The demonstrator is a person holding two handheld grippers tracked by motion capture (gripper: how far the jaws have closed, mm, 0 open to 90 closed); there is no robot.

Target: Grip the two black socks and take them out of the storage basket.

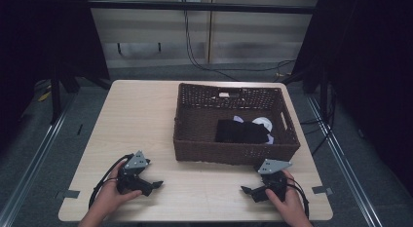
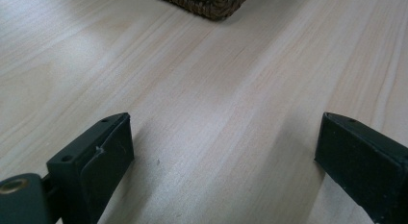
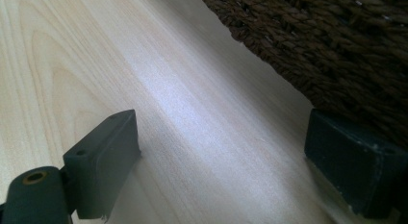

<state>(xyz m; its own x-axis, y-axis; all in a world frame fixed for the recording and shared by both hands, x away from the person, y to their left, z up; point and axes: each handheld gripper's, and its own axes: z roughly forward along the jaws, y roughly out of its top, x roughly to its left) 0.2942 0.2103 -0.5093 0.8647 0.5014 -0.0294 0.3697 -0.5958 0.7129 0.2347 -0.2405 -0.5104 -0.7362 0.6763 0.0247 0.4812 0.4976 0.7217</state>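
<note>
A dark brown woven basket (image 1: 195, 139) stands on the right half of the pale wooden table (image 1: 141, 115). Inside it lie a folded black cloth (image 1: 241, 132) and some white pieces (image 1: 265, 123). My left gripper (image 1: 155, 185) rests on the table near the front left, held by a hand, its jaws pointing right and wide apart with nothing between them (image 2: 223, 152). My right gripper (image 1: 247, 190) rests near the front right, just in front of the basket, jaws pointing left and wide apart over bare wood (image 3: 221, 152). The basket wall (image 3: 337, 46) fills the upper right of the right gripper view.
Cables (image 1: 195, 51) trail across the floor behind the table. Dark curtains hang at both sides. Bare tabletop stretches left of the basket and between the two grippers. Bits of tape (image 1: 72, 193) mark the front corners of the table.
</note>
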